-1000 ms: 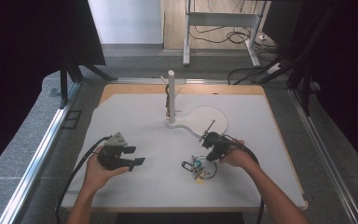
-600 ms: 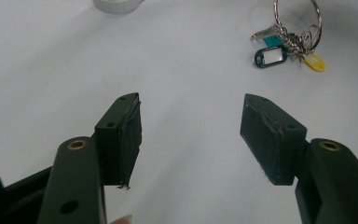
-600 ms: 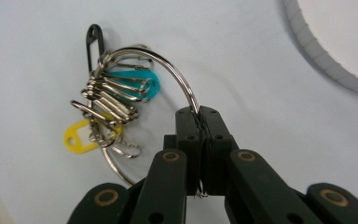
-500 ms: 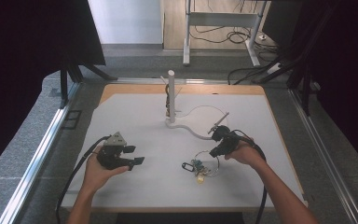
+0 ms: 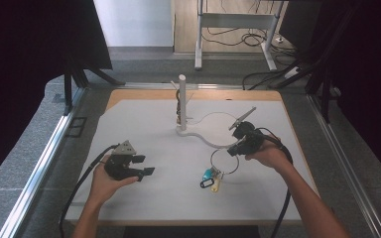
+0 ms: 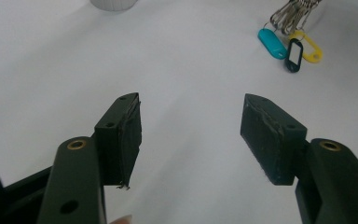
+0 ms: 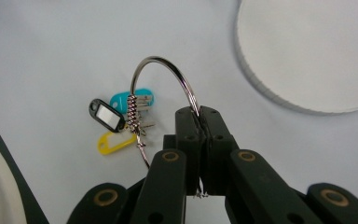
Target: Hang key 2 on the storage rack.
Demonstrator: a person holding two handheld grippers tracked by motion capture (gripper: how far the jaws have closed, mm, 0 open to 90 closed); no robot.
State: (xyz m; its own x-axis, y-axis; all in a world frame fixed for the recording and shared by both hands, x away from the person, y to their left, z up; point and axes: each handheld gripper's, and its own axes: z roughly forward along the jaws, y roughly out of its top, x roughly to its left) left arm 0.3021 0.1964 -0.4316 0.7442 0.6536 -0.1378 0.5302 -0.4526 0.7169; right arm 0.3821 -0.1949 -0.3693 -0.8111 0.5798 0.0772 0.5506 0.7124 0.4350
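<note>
White table (image 5: 144, 198), key tags (image 5: 210, 178), stand base (image 5: 201, 135)

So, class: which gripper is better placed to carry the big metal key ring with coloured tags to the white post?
Right. The right gripper is already shut on the large metal key ring, nearer the white upright post. The left gripper is open, holding nothing.

Glossy metal key ring (image 7: 168, 77); shiny plastic tags (image 7: 121, 119); matt white table (image 5: 144, 134)

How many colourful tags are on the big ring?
3, all bunched at the ring's lower end: a teal tag, a black tag and a yellow tag. More could hide underneath.
</note>
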